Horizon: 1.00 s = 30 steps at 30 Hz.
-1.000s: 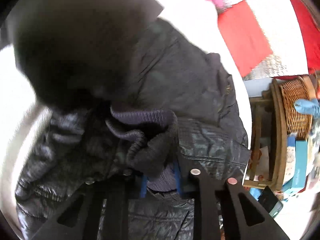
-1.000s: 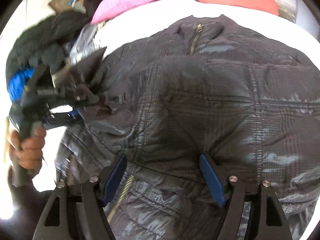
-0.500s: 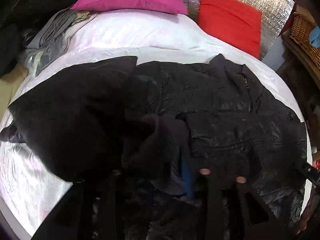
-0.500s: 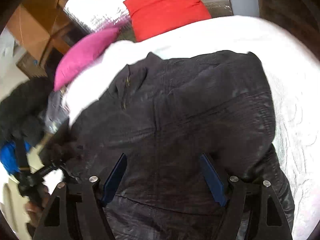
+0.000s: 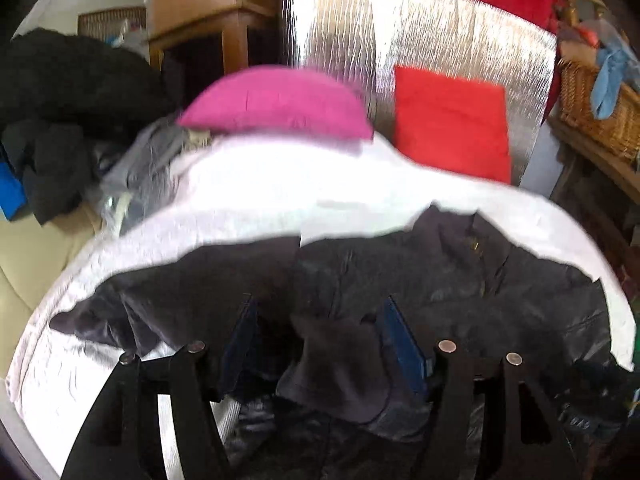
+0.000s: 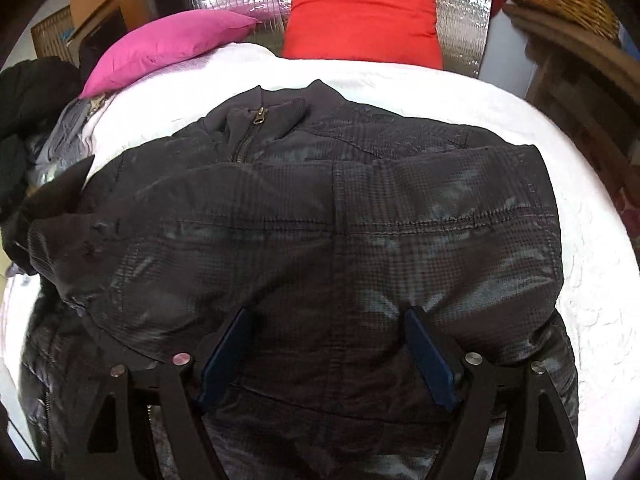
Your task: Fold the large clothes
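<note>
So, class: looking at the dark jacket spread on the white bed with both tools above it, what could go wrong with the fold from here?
1. The left tool is opening with the knit cuff between its pads; the sleeve may slump out of its fold.
2. The jacket looks puffy and glossy, so folded layers might spring back or slide.
3. The right tool hovers open above the jacket; closing here could pinch up extra layers.
</note>
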### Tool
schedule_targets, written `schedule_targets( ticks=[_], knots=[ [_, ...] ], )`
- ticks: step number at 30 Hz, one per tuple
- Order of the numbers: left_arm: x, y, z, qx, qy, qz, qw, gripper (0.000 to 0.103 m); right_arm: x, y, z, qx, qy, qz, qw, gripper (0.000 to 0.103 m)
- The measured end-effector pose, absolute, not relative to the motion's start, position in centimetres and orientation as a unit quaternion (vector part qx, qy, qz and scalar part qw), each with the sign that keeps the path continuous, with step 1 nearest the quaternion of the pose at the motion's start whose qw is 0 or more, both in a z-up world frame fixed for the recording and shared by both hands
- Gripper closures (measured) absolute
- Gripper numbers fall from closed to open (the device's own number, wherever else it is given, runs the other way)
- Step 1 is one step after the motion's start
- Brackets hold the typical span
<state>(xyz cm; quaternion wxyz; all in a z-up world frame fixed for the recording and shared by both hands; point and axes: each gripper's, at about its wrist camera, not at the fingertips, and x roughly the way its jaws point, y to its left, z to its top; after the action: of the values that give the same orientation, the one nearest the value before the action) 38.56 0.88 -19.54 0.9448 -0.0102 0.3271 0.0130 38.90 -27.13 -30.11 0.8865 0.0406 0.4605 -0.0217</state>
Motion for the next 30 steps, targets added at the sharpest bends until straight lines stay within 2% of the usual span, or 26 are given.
schedule_targets(
  ticks=[3,11,19,26,30],
  knots=[
    [39.1,0.0,-20.0,-0.008,0.328,-0.009,0.944,0.029,38.5,-26.6,-30.2,0.027,0.453,-0.029,0.891,0.019],
    [43.1,-0.9,-26.9,0.041,0.470,0.015,0.882,0.029,38.5,-26.0,-30.2,0.016,0.442,-0.037,0.896,0.019],
    [43.0,1.6,-25.3,-0.042,0.458,-0.019,0.888,0.029,38.3,-25.6,-30.4,-0.003,0.436,-0.045,0.899,0.019],
    [43.5,0.0,-28.7,0.033,0.494,0.000,0.869,0.026,38.2,-25.1,-30.6,-0.020,0.429,-0.052,0.902,0.019],
    [43.3,0.3,-27.5,0.000,0.488,-0.015,0.872,0.027,38.2,-25.0,-30.7,-0.026,0.426,-0.055,0.903,0.019]
  ],
)
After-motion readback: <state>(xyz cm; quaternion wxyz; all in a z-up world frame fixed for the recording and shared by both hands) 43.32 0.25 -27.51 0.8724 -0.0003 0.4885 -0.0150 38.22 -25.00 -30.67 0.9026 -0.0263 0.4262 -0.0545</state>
